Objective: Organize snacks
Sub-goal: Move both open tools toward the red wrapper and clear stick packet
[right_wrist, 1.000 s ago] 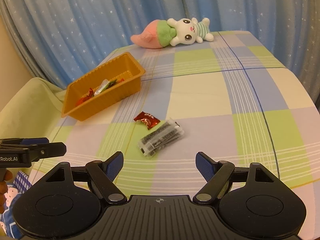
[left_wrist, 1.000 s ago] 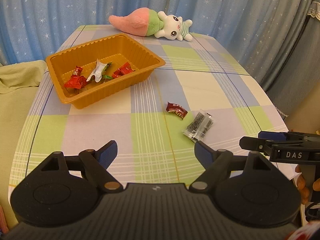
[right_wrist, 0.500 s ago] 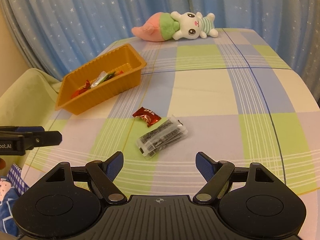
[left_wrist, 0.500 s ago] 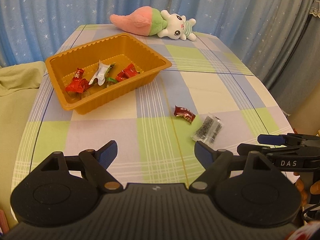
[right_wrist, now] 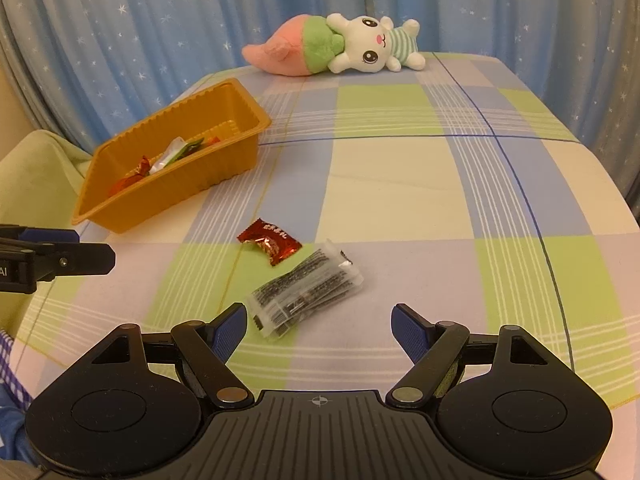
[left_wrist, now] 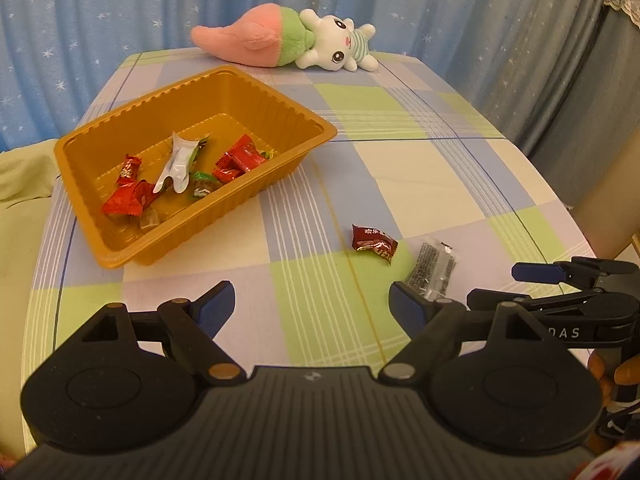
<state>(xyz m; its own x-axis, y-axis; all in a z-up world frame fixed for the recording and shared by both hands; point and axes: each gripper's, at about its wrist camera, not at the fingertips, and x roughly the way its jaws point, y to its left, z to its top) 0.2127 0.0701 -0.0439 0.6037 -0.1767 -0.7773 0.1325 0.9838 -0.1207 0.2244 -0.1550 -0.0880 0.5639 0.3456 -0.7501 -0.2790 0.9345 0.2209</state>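
An orange tray point(left_wrist: 280, 108) point(right_wrist: 120, 200) sits on the checked tablecloth and holds several wrapped snacks, red point(left_wrist: 240, 160), white and green. A red candy point(left_wrist: 374, 242) point(right_wrist: 270, 240) and a clear packet with black print point(left_wrist: 434, 272) point(right_wrist: 306, 290) lie side by side on the cloth, outside the tray. My left gripper point(left_wrist: 311, 304) is open and empty, above the near cloth, short of both. My right gripper point(right_wrist: 320, 326) is open and empty, with the packet just ahead of its left finger. Each gripper shows at the edge of the other's view.
A pink, green and white plush toy point(left_wrist: 288, 42) point(right_wrist: 340, 48) lies at the table's far edge, in front of blue starred curtains. A pale green cushion point(left_wrist: 20, 176) lies left of the table. The table's right edge point(left_wrist: 560, 208) drops off.
Both grippers have moved forward and lower over the table, so tray, candy and packet look nearer. Both stay open. Nothing on the table has moved.
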